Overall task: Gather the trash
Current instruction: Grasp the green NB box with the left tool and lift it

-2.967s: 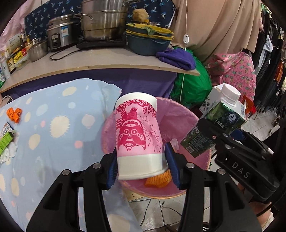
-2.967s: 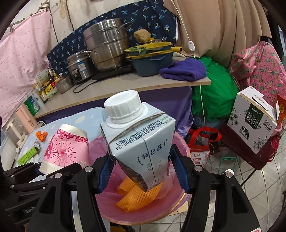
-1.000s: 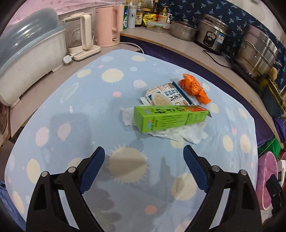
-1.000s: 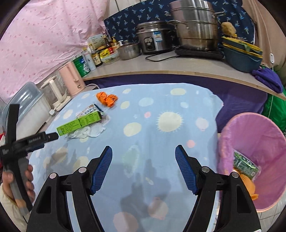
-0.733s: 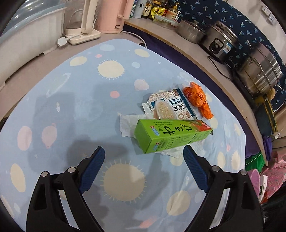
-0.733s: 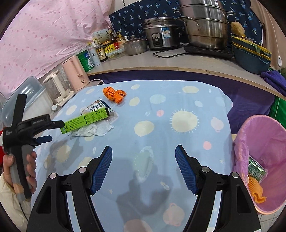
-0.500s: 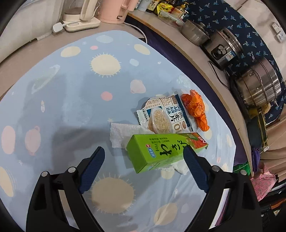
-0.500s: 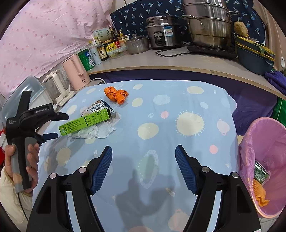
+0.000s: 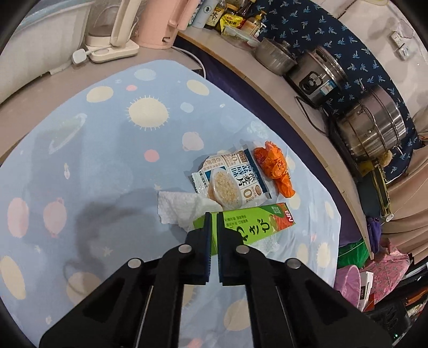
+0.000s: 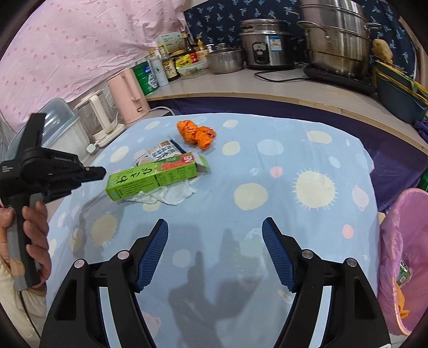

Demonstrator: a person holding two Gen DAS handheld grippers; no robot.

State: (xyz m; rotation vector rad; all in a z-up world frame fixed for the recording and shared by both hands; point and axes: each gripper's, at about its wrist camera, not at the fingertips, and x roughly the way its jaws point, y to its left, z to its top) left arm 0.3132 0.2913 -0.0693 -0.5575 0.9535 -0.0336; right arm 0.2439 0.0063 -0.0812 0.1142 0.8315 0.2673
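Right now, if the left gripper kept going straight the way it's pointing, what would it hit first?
Most likely the green box. The shut left gripper points at the box's near end, seemingly just short of it in the right wrist view; depth is uncertain. The paper towel lies beneath.

- A table under a pale blue cloth printed with suns and planets fills the middle of both views.
- Behind it runs a light wooden counter, skirted in purple fabric.
- A pink dotted curtain covers the upper left of the right wrist view.
- Navy fabric with a leaf print backs the counter.
- Two white wall sockets sit at the upper right of the left wrist view.
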